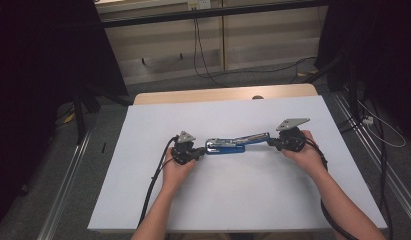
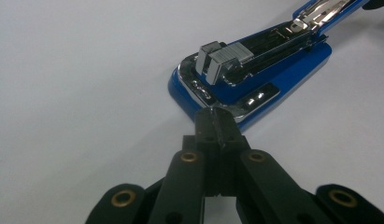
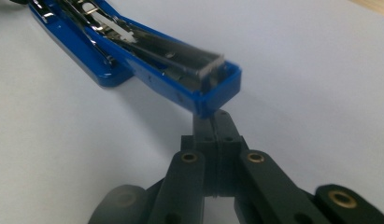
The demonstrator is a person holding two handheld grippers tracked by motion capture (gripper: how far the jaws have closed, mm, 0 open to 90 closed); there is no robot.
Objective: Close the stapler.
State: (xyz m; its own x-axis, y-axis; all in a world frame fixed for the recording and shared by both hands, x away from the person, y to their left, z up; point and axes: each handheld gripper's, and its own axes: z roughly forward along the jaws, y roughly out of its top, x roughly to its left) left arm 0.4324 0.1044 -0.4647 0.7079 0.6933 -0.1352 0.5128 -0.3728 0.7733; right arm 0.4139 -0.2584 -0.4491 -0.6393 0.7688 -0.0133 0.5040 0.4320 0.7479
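A: Looking at a blue stapler [image 1: 236, 142] lying swung open on the white table [image 1: 233, 200], stretched lengthwise between the two grippers.

B: Lying which way from each?

A: Straight ahead of both. Base end sitting at the tips of the left gripper [image 1: 195, 152]; raised top arm ending at the tips of the right gripper [image 1: 271, 142]. Long axis running from one gripper to the other, so pointing along both sets of jaws.

B: Jaws standing how?

A: Left gripper [image 2: 216, 122] fully closed, tips pressed together, resting on the chrome-edged front of the base [image 2: 227, 93]. Pinning rather than pinching, probably; nothing sitting between the jaws. Right gripper [image 3: 215, 122] also closed with nothing between the jaws, tips tucked just under the blue end of the top arm [image 3: 213, 88], touching it or nearly so; hard telling which.

B: Staples?

A: Showing as a grey block [image 2: 222, 58] at the near end of the open magazine, just beyond the left tips.

B: Nearer hand for the coming move?

A: Each equally close to its own end. Judging by that: left holding the base down, right swinging the top arm about the hinge midway between them. Risking a slide along the axis if the left tips slip off.
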